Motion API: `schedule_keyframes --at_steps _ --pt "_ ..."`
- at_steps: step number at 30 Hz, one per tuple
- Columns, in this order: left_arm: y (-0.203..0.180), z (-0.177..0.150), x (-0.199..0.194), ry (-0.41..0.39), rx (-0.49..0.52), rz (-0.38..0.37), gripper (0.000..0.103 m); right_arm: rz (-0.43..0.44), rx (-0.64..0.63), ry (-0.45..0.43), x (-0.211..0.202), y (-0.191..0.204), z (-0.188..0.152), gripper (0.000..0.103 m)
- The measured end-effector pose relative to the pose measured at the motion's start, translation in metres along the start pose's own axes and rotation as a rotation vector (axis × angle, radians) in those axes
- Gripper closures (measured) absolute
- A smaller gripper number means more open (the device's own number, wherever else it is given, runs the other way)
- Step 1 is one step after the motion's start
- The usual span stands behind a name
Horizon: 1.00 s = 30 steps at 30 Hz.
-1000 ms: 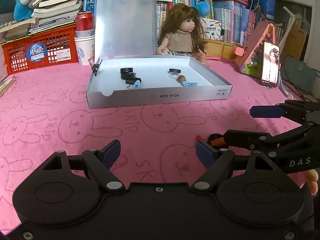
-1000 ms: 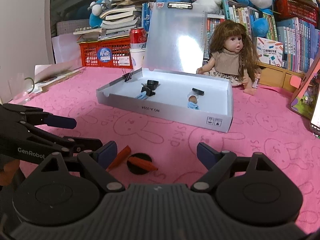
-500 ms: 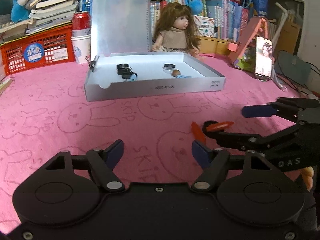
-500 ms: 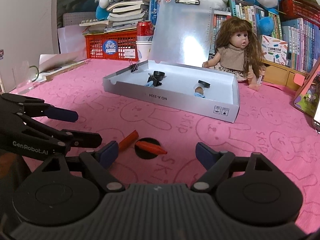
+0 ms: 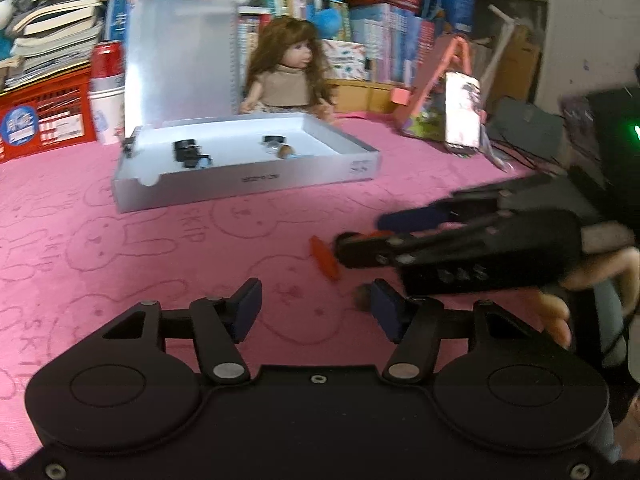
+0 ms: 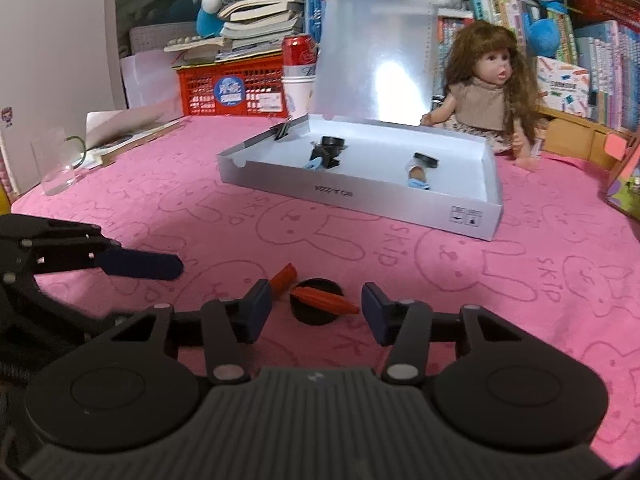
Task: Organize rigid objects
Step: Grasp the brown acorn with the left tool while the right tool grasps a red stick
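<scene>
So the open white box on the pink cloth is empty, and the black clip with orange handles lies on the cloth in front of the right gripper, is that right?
Not quite: the white box is not empty. The right wrist view shows small items inside it, among them a black clip with a blue piece and a small bottle. The rest holds: the black clip with orange handles lies on the pink cloth before the right gripper.

Pink cloth (image 6: 520, 280) free up to box (image 6: 360, 196); doll (image 6: 484, 92) behind
</scene>
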<state>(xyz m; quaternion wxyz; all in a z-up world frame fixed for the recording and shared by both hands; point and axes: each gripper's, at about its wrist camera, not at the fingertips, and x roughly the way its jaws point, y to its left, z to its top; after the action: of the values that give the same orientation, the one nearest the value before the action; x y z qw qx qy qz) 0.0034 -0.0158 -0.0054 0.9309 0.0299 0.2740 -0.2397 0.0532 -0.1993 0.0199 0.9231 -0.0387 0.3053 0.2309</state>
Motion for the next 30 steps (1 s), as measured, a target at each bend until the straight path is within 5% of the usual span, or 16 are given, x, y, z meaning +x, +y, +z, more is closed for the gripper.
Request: schedule_keyframes --at_steps 3,7,11,15,30 --pt "-0.011 -0.005 0.003 0.006 0.039 -0.013 0.044 0.003 0.017 0.024 0.004 -0.002 0.003 0.081" --pt "-0.02 -0.009 0.007 0.006 0.064 -0.02 0.042 0.002 0.039 0.016 0.003 -0.007 0.004 0.088" --pt "-0.022 -0.011 0.009 -0.003 0.064 -0.007 0.053 -0.005 0.043 0.005 -0.003 -0.01 0.003 0.089" --pt "-0.015 -0.009 0.01 -0.005 0.038 0.005 0.086 -0.026 0.043 -0.002 -0.009 -0.014 0.002 0.089" --pt "0.003 0.001 0.008 -0.011 -0.022 0.053 0.086 -0.12 0.03 -0.028 -0.02 -0.02 -0.002 0.089"
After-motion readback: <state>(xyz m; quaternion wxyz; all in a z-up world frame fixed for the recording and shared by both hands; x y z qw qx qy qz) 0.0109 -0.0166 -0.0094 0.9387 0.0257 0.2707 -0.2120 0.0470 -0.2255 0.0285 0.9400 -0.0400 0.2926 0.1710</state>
